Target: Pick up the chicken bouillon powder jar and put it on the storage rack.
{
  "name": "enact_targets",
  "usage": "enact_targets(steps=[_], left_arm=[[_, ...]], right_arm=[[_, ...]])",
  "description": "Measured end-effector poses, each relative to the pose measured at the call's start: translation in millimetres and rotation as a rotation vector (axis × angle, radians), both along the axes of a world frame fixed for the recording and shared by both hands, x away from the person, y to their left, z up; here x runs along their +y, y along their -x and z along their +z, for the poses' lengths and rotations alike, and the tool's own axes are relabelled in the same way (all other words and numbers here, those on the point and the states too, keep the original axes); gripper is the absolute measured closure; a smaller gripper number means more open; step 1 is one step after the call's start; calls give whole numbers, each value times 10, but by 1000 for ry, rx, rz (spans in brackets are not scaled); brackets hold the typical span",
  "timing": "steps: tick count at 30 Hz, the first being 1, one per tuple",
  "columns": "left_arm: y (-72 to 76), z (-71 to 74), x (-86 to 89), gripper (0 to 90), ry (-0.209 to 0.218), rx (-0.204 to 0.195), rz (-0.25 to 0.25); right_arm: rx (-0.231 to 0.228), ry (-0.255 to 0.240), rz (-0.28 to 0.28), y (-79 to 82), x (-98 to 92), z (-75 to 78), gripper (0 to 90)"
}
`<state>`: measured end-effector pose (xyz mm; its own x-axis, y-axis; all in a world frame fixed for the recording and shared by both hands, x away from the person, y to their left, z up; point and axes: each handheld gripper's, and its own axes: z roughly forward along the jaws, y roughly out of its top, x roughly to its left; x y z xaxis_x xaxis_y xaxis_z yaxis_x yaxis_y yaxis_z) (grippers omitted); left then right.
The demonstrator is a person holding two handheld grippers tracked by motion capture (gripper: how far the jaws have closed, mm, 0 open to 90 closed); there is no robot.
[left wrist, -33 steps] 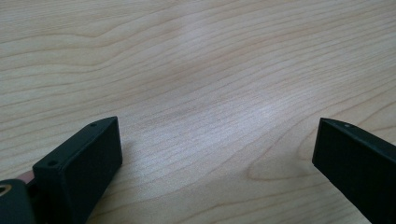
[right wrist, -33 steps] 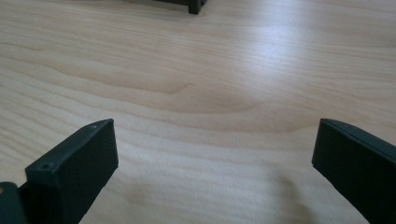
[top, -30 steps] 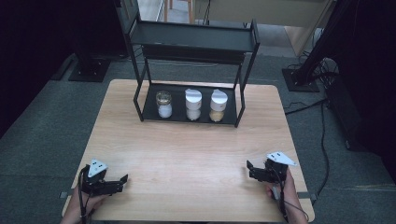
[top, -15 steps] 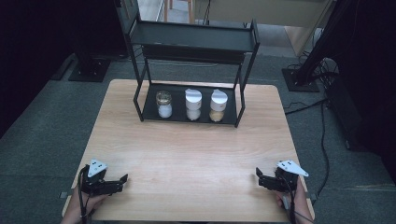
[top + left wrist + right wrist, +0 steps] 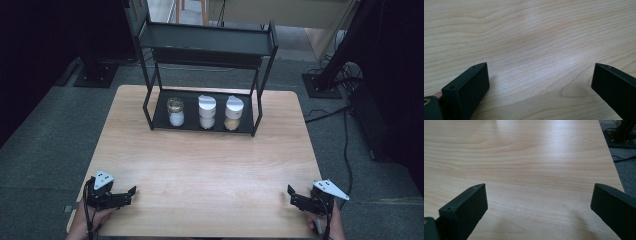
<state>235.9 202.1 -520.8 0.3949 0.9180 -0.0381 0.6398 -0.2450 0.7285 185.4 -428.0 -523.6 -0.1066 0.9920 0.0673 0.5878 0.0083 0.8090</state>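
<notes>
Three jars stand in a row on the lower shelf of a black two-tier rack [image 5: 262, 85] at the table's far side: a clear jar with a gold lid [image 5: 175, 111], a white-lidded jar [image 5: 207, 111] and another white-lidded jar [image 5: 233, 113]. My left gripper [image 5: 131, 193] rests open at the near left of the wooden table [image 5: 210, 165], jaws pointing right. My right gripper [image 5: 291, 195] rests open at the near right, jaws pointing left. In the left gripper view [image 5: 539, 77] and the right gripper view [image 5: 537, 197] the jaws stand wide apart over bare wood with nothing between them.
The rack's upper shelf [image 5: 205, 40] is a dark tray above the jars. Grey carpet surrounds the table, with cables and a black stand base [image 5: 322, 85] at the right. The table's right edge [image 5: 610, 155] runs close to my right gripper.
My right gripper has moved back toward the near edge and slightly right, settling low on the table. The left gripper has stayed put.
</notes>
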Motion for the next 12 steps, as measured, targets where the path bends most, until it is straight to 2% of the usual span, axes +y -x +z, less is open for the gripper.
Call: enact_targets(steps=[3, 7, 10, 12], left_arm=[[-2, -1, -8, 17, -8, -1, -2], [-3, -1, -14, 17, -16, 0, -2], [-5, -2, -20, 17, -21, -2, -2], [-8, -1, -23, 17, -27, -1, -4]], right_arm=[[12, 5, 14, 28, -20, -3, 4], [4, -5, 16, 102, -88, 0, 3], [2, 30, -8, 168, -160, 0, 3], [-2, 21, -18, 211, -218, 2, 2]])
